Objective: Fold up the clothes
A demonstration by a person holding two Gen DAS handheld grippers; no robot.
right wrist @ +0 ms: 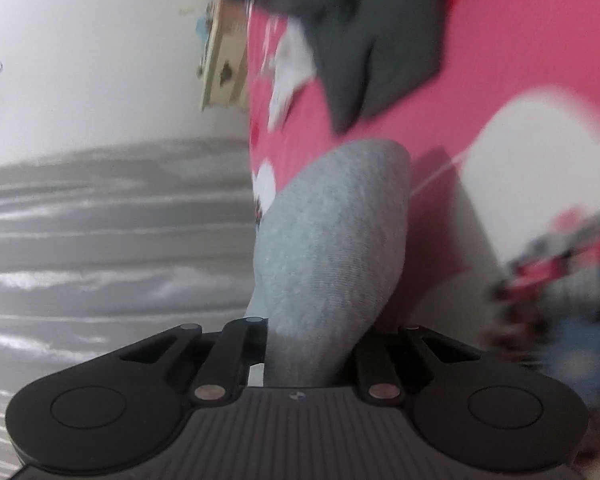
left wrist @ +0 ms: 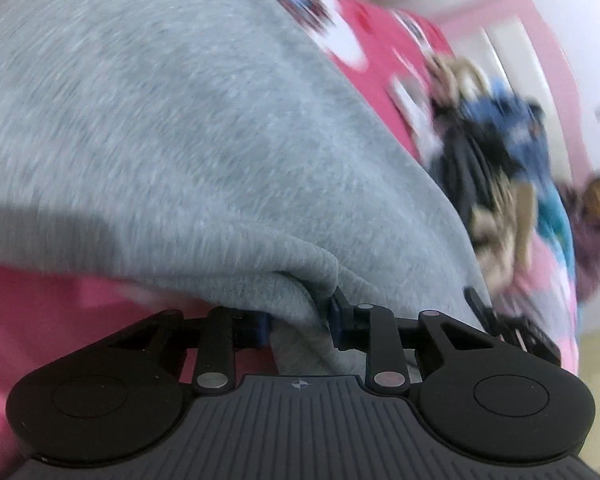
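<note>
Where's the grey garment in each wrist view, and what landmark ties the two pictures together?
Left wrist: grey garment fills the upper left and centre, its bunched edge pinched in the left gripper.
Right wrist: a narrower fold of it rises at centre from the right gripper.
Shared landmark: the pink bedspread with white patches, with the dark clothes pile lying on it.

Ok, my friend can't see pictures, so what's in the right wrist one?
The right black two-finger gripper is shut on a bunched fold of soft grey knitted garment, which rises from between its fingers. Behind it lies a bright pink bedspread with white patches with a dark grey piece of clothing on it. Everything is blurry.
</note>
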